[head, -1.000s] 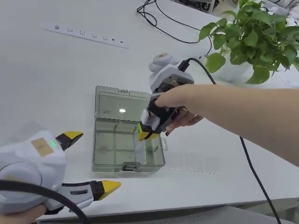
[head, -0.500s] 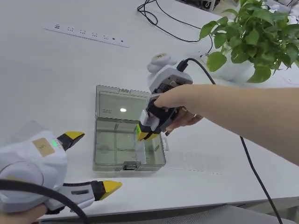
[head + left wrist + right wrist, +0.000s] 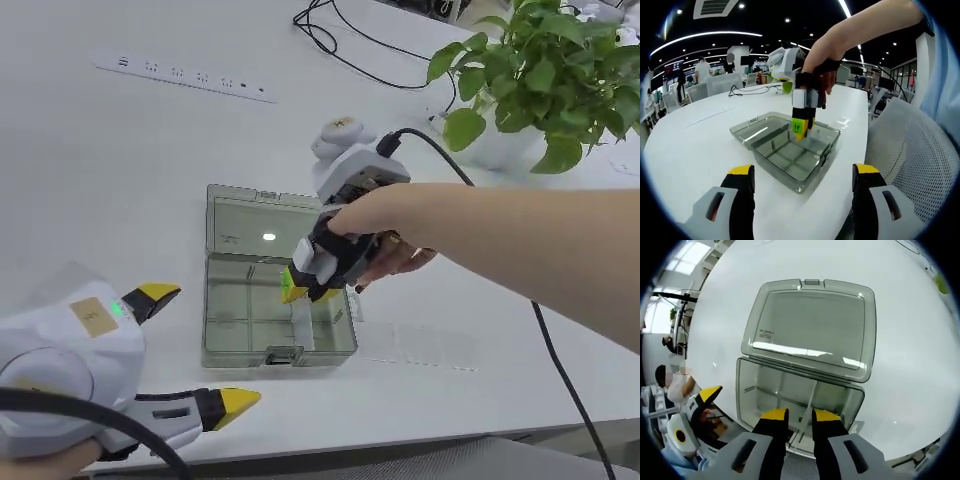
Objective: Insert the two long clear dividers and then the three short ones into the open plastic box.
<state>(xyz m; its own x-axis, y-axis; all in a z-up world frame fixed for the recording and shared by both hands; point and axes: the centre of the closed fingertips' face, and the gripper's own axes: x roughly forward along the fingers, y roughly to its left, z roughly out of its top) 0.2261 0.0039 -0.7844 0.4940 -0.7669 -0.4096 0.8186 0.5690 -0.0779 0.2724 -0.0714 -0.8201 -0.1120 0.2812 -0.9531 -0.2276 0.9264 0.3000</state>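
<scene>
The likeliest trouble, as I judge it, is the clear divider [image 3: 809,399] going down out of line with its slots: it is thin, see-through and hard to read against the smoky walls, so a slight tilt could wedge it askew or bow it between its neighbours. The right gripper [image 3: 800,417] has its fingers pinched closed on the divider's top edge, and smooth plastic held on so narrow an edge could twist or slip if it is pressed while crooked. Nothing braces the open plastic box [image 3: 235,357]. The left gripper [image 3: 195,347] hovers over the worktop [image 3: 120,150] in front of the box and to its left, fingers spread wide and holding nothing, so a sideways push from the right gripper could slide the light box or rock it on its hinge. The box sits in the middle of the worktop, a grey-tinted translucent tray with its lid [image 3: 255,225] folded flat behind it. Partitions already stand inside it, though I cannot count them for certain. The held divider stands upright in the tray's right half, near the front wall, its lower edge down among the compartments. I cannot tell whether it is fully seated. Faint clear strips [image 3: 415,345] lie on the worktop just right of the box.
</scene>
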